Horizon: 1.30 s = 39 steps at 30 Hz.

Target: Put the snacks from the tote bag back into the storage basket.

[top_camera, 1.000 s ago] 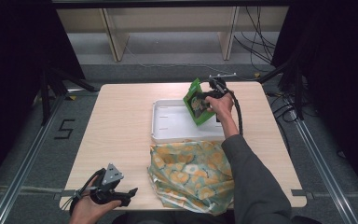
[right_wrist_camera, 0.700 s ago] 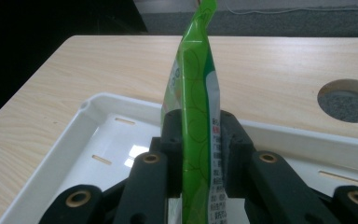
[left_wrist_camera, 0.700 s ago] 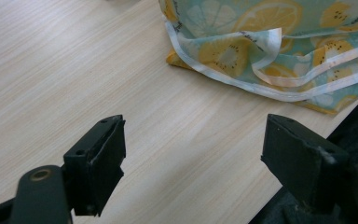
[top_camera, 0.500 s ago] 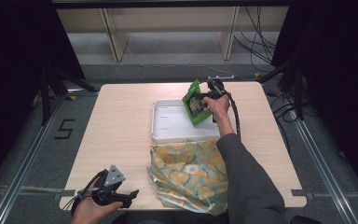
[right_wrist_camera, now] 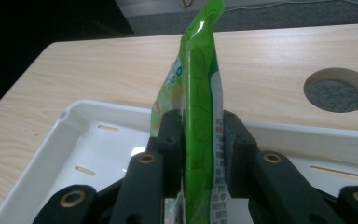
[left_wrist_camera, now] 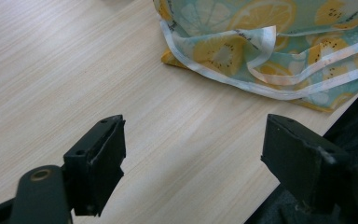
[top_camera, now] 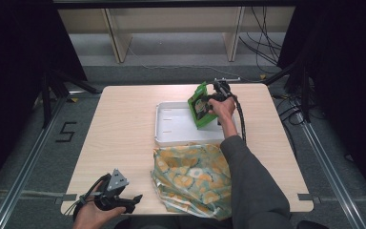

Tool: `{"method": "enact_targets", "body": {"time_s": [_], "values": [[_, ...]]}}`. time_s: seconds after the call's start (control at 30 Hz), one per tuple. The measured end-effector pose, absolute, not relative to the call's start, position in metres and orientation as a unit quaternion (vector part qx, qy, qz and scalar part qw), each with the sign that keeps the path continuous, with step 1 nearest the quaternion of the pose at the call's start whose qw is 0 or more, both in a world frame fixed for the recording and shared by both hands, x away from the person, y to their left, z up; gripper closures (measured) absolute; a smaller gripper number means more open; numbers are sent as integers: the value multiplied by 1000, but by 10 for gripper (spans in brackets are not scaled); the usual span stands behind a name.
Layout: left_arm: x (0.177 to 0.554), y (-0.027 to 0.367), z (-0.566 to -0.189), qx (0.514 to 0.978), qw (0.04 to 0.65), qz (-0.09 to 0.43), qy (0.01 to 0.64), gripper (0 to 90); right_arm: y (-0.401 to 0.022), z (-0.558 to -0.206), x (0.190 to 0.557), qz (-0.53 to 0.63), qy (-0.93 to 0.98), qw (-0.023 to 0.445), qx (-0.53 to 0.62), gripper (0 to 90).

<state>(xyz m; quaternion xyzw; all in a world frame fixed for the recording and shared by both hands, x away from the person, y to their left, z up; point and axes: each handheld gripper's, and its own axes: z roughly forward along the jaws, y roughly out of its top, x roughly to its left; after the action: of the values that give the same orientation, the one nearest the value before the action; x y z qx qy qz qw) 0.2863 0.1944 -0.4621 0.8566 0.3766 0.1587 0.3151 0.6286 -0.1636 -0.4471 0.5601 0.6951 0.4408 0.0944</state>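
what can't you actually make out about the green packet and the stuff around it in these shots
- Green packet: in the right gripper view it is edge-on, clamped in the right hand-held gripper, so its front print is unreadable; in the high view the print is too small.
- White tray: its right part is hidden by packet and hand in the high view.
- Fruit-print cloth: partly hidden by the sleeve; cut off in the left gripper view.

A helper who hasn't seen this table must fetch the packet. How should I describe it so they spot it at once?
On the wooden table, find the white tray in the middle. Above its right end, the right gripper clamps a flat packet. It is the one bright green thing, unlike the yellow fruit-patterned bag nearby.
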Motion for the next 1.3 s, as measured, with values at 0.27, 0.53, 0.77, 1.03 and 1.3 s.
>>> {"method": "enact_targets", "body": {"time_s": [0.27,0.53,0.77,1.03,1.3], "values": [[286,194,-462,857,316,157,376,210,-167,-450,630,412,705,102,568,663],[286,195,-461,861,313,163,367,210,-166,-453,630,401,697,104,585,644],[286,195,-461,860,315,163,367,210,-168,-455,630,384,700,117,590,639],[285,194,-461,855,320,165,373,210,-169,-452,630,390,696,112,593,629],[285,194,-461,854,320,165,376,210,-176,-447,629,397,701,120,580,626]]}}
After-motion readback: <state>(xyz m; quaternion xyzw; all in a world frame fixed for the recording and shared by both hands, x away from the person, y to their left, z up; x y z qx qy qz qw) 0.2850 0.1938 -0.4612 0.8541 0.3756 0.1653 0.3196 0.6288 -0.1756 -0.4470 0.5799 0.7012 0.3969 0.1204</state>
